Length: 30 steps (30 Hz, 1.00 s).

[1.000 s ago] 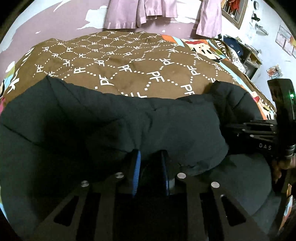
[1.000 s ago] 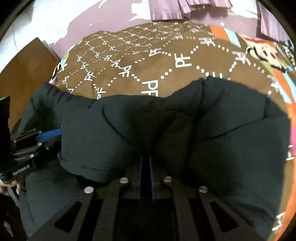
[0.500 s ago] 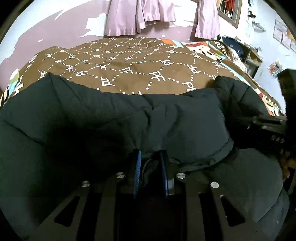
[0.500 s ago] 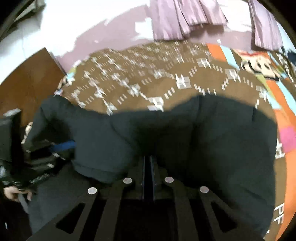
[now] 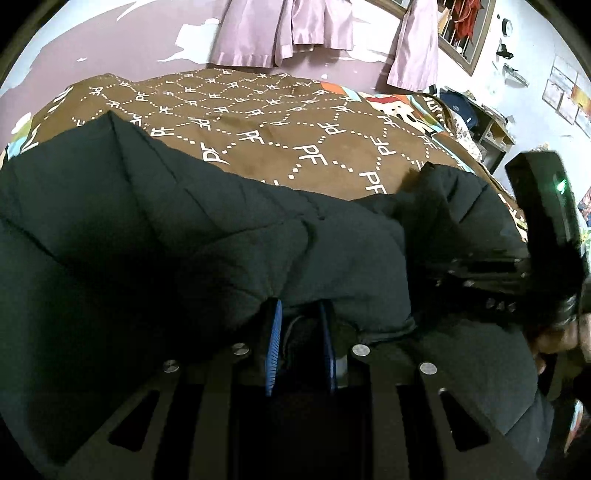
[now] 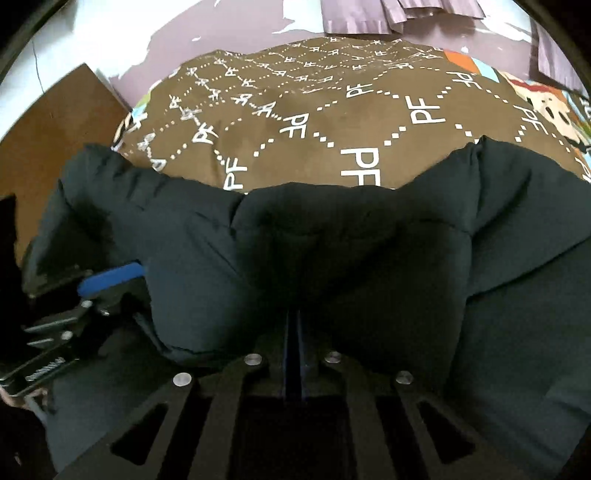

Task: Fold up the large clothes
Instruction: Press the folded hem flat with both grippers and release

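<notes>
Black puffer jacket (image 5: 221,251) lies on the bed, across the near part of a brown blanket (image 5: 266,122) printed with white dotted diamonds and "PF" letters. Quilted, bulky. A folded-over layer of the jacket (image 6: 332,266) sits raised on top of the lower layer, its hem edge running just ahead of both claws.

Left claw (image 5: 301,332): blue-padded fingers (image 5: 274,339) a narrow gap apart, with the jacket's hem edge pinched between them. Fabric bulges over the fingertips. Seen from the right wrist view, the left claw (image 6: 122,277) enters from the left side, one blue finger pressed against the jacket's folded edge.

Right claw (image 6: 293,332): fingers nearly together, only a thin slit showing, with the jacket's upper layer gripped there. In the left wrist view the right claw's body (image 5: 480,280) reaches in from the right, tips buried in the jacket; a green light glows on its housing. A hand (image 5: 561,332) grips it at the frame edge.

Beyond: purple wall with peeling paint (image 5: 129,40), pink curtains (image 5: 280,29), a cartoon-print cover (image 5: 402,110) at the blanket's right, a brown wooden panel (image 6: 48,122) to the left of the bed.
</notes>
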Tool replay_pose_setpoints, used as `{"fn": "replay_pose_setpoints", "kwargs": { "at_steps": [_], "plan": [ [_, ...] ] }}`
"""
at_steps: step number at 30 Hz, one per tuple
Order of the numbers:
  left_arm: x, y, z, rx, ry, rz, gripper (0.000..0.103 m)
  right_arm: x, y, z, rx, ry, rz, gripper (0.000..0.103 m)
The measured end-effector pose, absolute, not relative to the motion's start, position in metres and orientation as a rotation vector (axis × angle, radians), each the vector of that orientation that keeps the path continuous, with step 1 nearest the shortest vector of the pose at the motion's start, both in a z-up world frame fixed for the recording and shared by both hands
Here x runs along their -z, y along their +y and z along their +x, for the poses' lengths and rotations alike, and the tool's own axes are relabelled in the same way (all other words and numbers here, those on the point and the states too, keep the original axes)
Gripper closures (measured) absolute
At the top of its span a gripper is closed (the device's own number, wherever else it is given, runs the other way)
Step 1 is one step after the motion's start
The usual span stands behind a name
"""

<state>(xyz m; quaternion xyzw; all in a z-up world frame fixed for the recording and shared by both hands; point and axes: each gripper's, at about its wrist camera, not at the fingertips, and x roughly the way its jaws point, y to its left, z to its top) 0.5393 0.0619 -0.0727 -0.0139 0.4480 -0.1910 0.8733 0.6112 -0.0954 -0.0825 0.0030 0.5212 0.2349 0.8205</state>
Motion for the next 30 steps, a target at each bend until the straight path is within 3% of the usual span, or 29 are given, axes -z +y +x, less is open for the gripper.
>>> {"fn": "replay_pose_setpoints", "kwargs": {
  "at_steps": [12,21,24,25,27,30],
  "plan": [
    [0.074,0.053,0.536,0.379,0.922,0.024,0.085,0.080,-0.102,0.591,-0.473,0.999,0.033,0.101],
    [0.061,0.073,0.516,0.388,0.886,-0.108,0.085,0.071,-0.123,0.569,-0.482,0.964,0.151,0.097],
    [0.055,0.075,0.505,0.382,0.874,-0.100,0.084,0.060,-0.129,0.555,-0.445,0.922,0.161,0.089],
    [0.053,0.074,0.502,0.381,0.876,-0.087,0.081,0.056,-0.129,0.552,-0.430,0.906,0.155,0.086],
    [0.048,0.074,0.492,0.401,0.888,-0.071,0.069,0.040,-0.130,0.543,-0.417,0.852,0.148,0.066],
    [0.036,0.077,0.479,0.396,0.890,-0.078,0.057,0.020,-0.132,0.525,-0.411,0.788,0.134,0.053]
  ]
}}
